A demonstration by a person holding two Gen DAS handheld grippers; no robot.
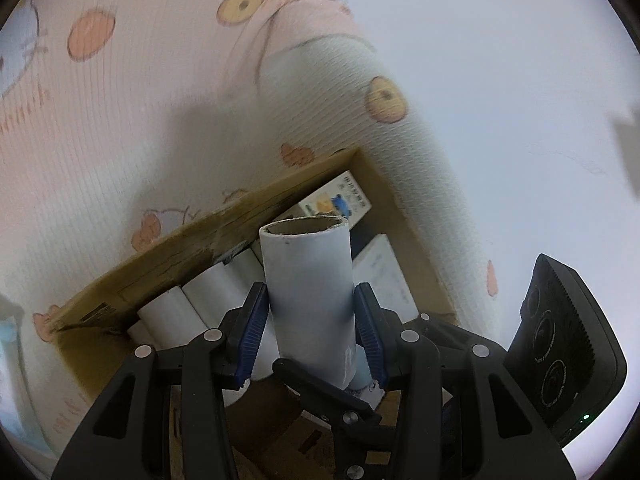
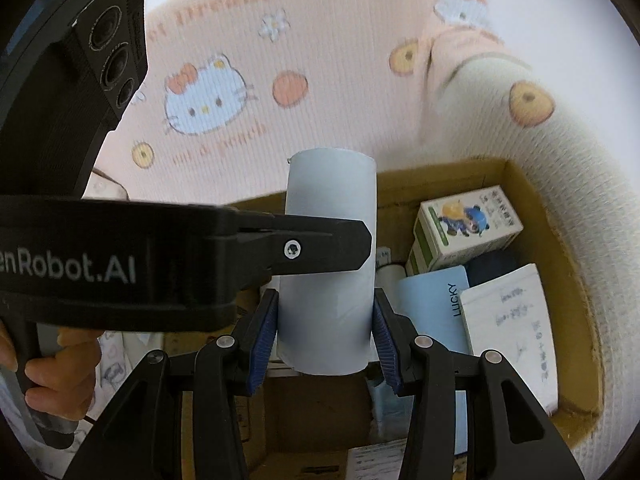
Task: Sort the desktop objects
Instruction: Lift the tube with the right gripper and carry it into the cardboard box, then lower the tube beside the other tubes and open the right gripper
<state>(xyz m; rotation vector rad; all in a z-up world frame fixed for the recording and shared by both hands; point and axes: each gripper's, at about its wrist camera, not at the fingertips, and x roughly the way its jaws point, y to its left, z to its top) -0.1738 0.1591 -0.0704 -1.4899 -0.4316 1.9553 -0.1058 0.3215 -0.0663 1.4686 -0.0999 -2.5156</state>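
From our left wrist view we see the left gripper (image 1: 311,322) pinching a white cardboard tube (image 1: 310,296) between its blue pads, the tube standing tilted above an open cardboard box (image 1: 172,256); along the box's left wall lie several more white tubes (image 1: 188,312), which the other view hides behind our tool. At the far right edge of this view the right gripper's black camera housing (image 1: 560,344) shows. From our right wrist view the right gripper (image 2: 326,334) is also clamped on a white tube (image 2: 330,264), and the left gripper's black finger (image 2: 312,250) crosses in front of that tube from the left, with a hand (image 2: 56,368) on its handle below. Only here do we see the box's right half: a small printed carton (image 2: 468,228) near the far wall, a pale blue card marked LUCKY (image 2: 434,308) and a white pouch with writing (image 2: 516,328) leaning against the right wall (image 2: 560,280). The middle of the box floor is bare brown cardboard. A pink and white cartoon-printed cloth (image 2: 240,80) surrounds the box on all sides.
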